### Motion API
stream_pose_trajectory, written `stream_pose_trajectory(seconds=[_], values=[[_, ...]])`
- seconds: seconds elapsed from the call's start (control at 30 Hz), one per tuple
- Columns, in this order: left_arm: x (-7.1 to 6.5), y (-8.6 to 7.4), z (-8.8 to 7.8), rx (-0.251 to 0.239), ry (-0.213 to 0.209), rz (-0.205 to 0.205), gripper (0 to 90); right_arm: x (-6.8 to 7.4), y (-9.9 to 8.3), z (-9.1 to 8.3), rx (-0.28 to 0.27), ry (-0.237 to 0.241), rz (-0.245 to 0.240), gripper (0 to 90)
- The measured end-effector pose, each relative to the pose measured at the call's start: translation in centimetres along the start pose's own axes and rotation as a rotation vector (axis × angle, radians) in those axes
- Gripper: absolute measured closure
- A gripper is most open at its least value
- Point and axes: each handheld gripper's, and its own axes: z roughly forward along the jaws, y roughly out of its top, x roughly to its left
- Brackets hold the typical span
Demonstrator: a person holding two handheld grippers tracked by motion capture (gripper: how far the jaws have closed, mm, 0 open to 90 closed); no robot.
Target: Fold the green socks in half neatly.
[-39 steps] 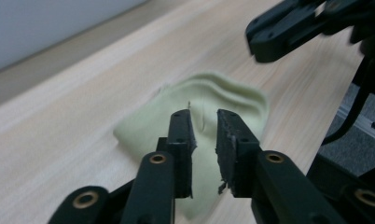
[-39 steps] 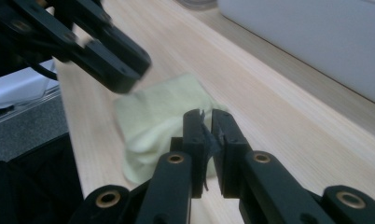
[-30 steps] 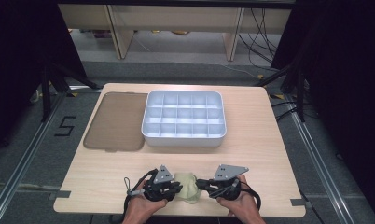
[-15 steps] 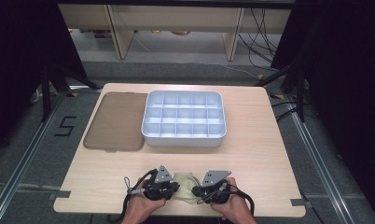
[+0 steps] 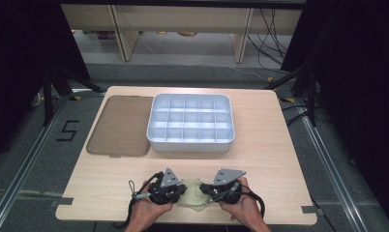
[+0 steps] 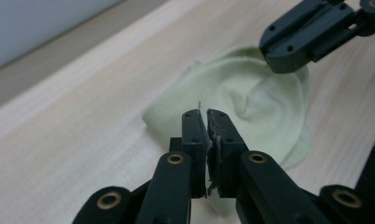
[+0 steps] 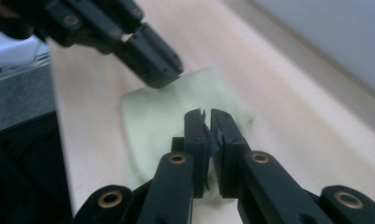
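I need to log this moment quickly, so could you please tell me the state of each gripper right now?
Left gripper: closed, over the pale green cloth; whether it pinches the fabric cannot be told.
Right gripper: closed, over the same cloth; a grip cannot be told.

We see a pale yellow-green cloth [image 5: 194, 195], plain and without any print, on a light wooden table [image 5: 279, 159] with fine grain lines. Both the left gripper [image 5: 179, 193] and the right gripper [image 5: 208, 192] are black with brass-coloured pins and grey top plates. The compartment tray [image 5: 190, 123] is light grey-white; the flat lid [image 5: 120, 125] beside it is dull brown.
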Motion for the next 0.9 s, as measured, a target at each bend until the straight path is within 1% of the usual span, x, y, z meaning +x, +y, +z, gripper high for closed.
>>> stream_pose_trajectory(seconds=[0.03,0.07,0.1,0.13,0.2,0.23,0.27,0.3,0.33,0.37,0.4,0.43,0.47,0.5,0.53,0.57,0.63,0.67,0.7,0.73,0.77,0.8,0.83,0.87,0.9], values=[[0.4,0.4,0.3,-0.002,0.005,0.005,85.2,-0.3,0.1,0.1,-0.009,-0.016,0.008,85.7],[0.7,0.7,0.5,0.007,0.012,0.010,85.1,-1.0,0.3,0.3,-0.003,-0.017,0.005,85.8],[0.8,0.8,0.9,-0.003,0.017,-0.004,85.1,-1.3,0.2,0.4,0.000,-0.025,0.020,86.0],[1.2,1.0,1.5,0.004,0.015,-0.011,85.0,-1.8,0.2,0.5,0.011,-0.030,0.028,86.1],[1.3,1.0,1.9,0.008,0.020,-0.016,84.9,-2.1,0.1,0.6,0.006,-0.038,0.027,86.2],[1.7,1.0,2.3,0.019,0.024,-0.023,84.7,-2.4,-0.1,0.7,0.018,-0.036,0.025,86.1],[1.7,1.0,2.3,0.019,0.024,-0.023,84.7,-2.4,-0.1,0.7,0.018,-0.036,0.025,86.1],[2.0,0.8,2.5,0.021,0.035,-0.032,84.6,-2.6,-0.4,0.7,0.026,-0.040,0.038,86.1],[2.0,0.8,2.5,0.021,0.035,-0.032,84.6,-2.7,-0.4,0.6,0.019,-0.046,0.042,86.1],[2.0,0.8,2.5,0.021,0.023,-0.025,84.6,-2.7,-0.3,0.5,0.015,-0.041,0.051,86.1],[2.0,0.8,2.5,0.021,0.023,-0.025,84.6,-2.7,-0.3,0.5,0.015,-0.041,0.051,86.1],[1.9,0.8,2.5,0.022,0.023,-0.027,84.5,-2.3,0.1,0.4,-0.019,-0.034,0.063,86.1],[1.9,0.8,2.5,0.022,0.023,-0.027,84.5,-2.2,0.2,0.4,-0.031,-0.025,0.044,86.1],[1.9,0.8,2.6,0.023,0.024,-0.034,84.5,-2.2,0.2,0.4,-0.031,-0.025,0.044,86.1],[1.9,0.8,2.6,0.025,0.025,-0.025,84.5,-2.0,0.4,0.4,-0.031,-0.017,0.027,86.0],[1.8,0.8,2.7,0.026,0.026,-0.027,84.5,-1.4,0.6,0.8,-0.019,-0.001,0.027,85.8],[1.9,0.8,2.8,0.030,0.034,-0.018,84.4,-1.4,0.6,1.3,0.005,-0.004,0.004,85.7],[1.9,0.8,2.8,0.030,0.034,-0.018,84.4,-1.4,0.6,1.3,0.005,-0.004,0.004,85.7],[1.9,0.8,2.8,0.031,0.036,-0.009,84.4,-1.8,0.1,1.6,0.035,-0.023,0.005,85.7],[1.9,0.8,2.8,0.033,0.039,-0.008,84.4,-1.8,0.1,1.6,0.035,-0.023,0.005,85.7],[1.8,0.8,2.8,0.029,0.036,-0.015,84.3,-2.2,-0.3,1.7,0.050,-0.031,0.027,85.7],[1.8,0.8,2.8,0.030,0.033,-0.008,84.3,-2.3,-0.5,1.7,0.070,-0.035,0.030,85.7],[1.9,0.8,2.8,0.032,0.041,-0.011,84.3,-2.3,-0.5,1.7,0.077,-0.039,0.031,85.2],[1.9,0.8,2.8,0.032,0.041,-0.011,84.2,-2.3,-0.5,1.7,0.077,-0.039,0.031,85.2],[1.8,0.7,2.8,0.031,0.036,-0.014,84.2,-2.3,-0.7,1.9,0.071,-0.050,0.023,85.0]])
